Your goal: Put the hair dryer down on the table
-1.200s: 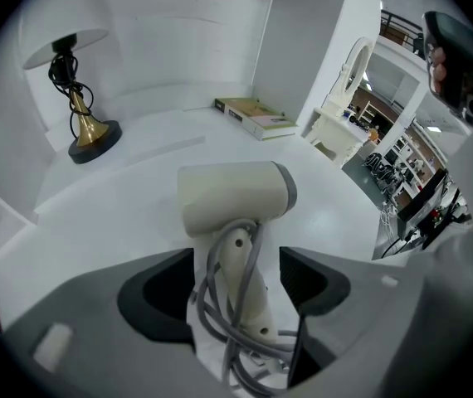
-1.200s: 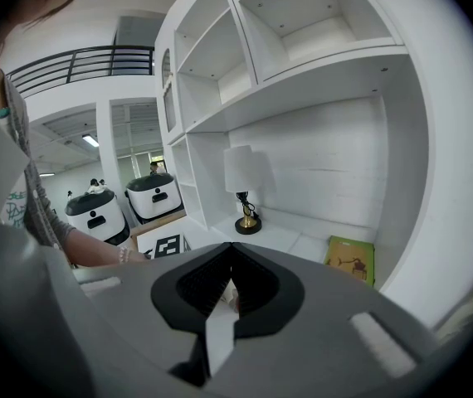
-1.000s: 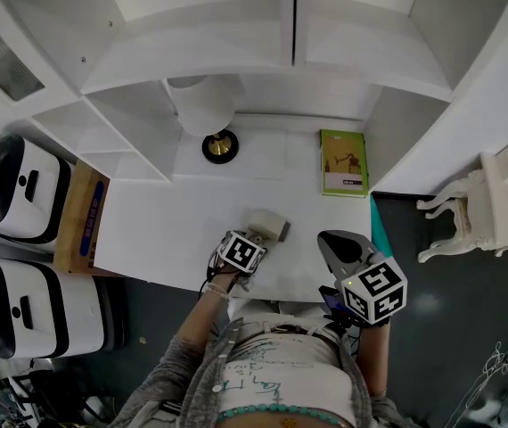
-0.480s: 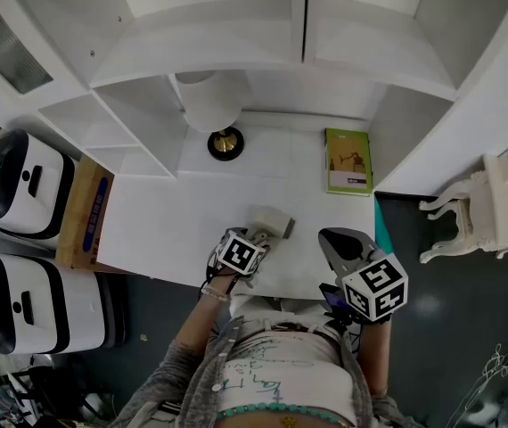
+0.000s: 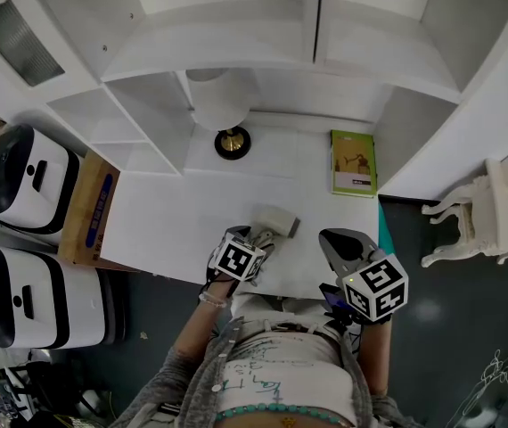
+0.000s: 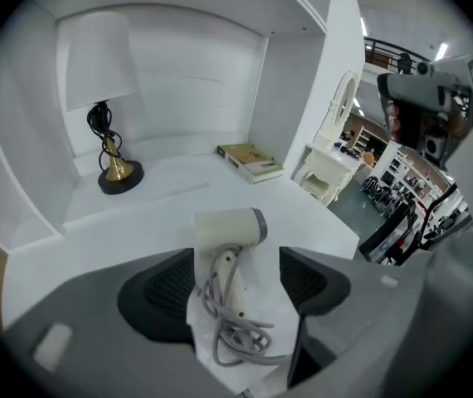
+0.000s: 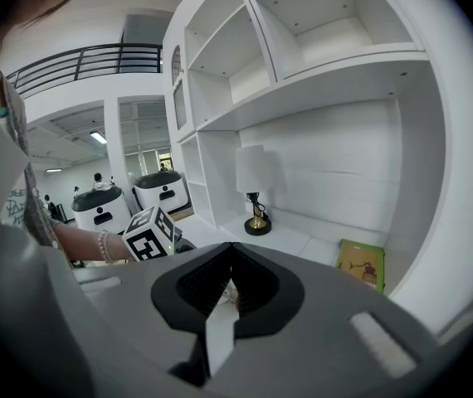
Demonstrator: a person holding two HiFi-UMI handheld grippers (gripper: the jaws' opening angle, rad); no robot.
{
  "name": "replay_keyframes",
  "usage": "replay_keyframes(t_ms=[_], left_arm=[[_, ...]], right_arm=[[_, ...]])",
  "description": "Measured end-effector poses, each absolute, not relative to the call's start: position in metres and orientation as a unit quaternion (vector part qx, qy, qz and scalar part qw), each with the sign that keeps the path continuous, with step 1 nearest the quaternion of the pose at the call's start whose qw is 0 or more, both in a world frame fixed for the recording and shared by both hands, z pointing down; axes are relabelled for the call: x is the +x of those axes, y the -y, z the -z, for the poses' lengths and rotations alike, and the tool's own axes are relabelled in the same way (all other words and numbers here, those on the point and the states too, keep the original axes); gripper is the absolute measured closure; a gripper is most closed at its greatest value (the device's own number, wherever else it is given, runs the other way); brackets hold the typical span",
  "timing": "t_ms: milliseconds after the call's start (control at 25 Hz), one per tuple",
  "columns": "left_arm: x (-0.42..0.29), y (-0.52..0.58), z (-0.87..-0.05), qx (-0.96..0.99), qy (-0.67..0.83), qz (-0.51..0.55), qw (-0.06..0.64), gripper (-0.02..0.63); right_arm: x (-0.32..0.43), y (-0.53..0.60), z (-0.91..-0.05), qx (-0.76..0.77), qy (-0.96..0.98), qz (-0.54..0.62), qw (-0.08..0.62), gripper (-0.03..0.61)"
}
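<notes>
The cream hair dryer (image 5: 274, 220) lies on the white table (image 5: 165, 221), nozzle to the right. In the left gripper view the hair dryer (image 6: 228, 226) rests flat with its handle and coiled grey cord (image 6: 236, 334) running back between the jaws. My left gripper (image 6: 236, 262) is open, its pads standing clear of the handle on both sides. Seen from the head view, the left gripper (image 5: 256, 239) sits just in front of the dryer near the table's front edge. My right gripper (image 5: 341, 242) hovers at the front right, shut on nothing, its tips touching (image 7: 231, 247).
A lamp with a brass base (image 5: 232, 141) stands at the back of the table under white shelves (image 5: 200, 61). A green book (image 5: 354, 162) lies back right. A cardboard box (image 5: 89, 208) and two white machines (image 5: 18, 176) sit at the left, a white chair (image 5: 495, 212) at the right.
My left gripper has drawn back a little from the hair dryer toward the table's front edge. The dryer lies still, and the right gripper has hardly moved.
</notes>
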State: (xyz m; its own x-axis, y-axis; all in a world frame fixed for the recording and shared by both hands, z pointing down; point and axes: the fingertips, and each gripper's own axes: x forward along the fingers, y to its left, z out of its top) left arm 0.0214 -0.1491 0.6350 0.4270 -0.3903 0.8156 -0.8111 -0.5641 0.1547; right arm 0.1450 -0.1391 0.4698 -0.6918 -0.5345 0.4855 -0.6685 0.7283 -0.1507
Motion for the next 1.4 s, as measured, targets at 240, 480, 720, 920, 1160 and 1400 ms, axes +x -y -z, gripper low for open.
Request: replay_keyframes(t_ms=[240,480,720,920,1160,1400], left_arm=[[0.023,0.147,-0.612,0.813,0.384,-0.346,0.269,0.308],[0.025,0.146,-0.587,0.828,0.389,-0.307,0.262,0.308],[0.025,0.148,-0.568,0.837,0.391,-0.291,0.25,0.31],[0.025,0.148,-0.552,0.846,0.391,-0.274,0.239,0.31],[0.025,0.148,-0.522,0.865,0.386,-0.238,0.216,0.31],[0.03,0.146,-0.5,0.881,0.376,-0.218,0.188,0.336]], right_arm=[[0.138,0.138,-0.471,0.324,0.908,-0.159,0.213,0.549],[0.129,0.139,-0.471,0.316,0.911,-0.156,0.214,0.549],[0.121,0.143,-0.467,0.309,0.914,-0.15,0.215,0.549],[0.116,0.146,-0.464,0.306,0.916,-0.146,0.214,0.549],[0.109,0.148,-0.461,0.302,0.919,-0.142,0.211,0.549],[0.103,0.15,-0.459,0.3,0.92,-0.14,0.207,0.549]])
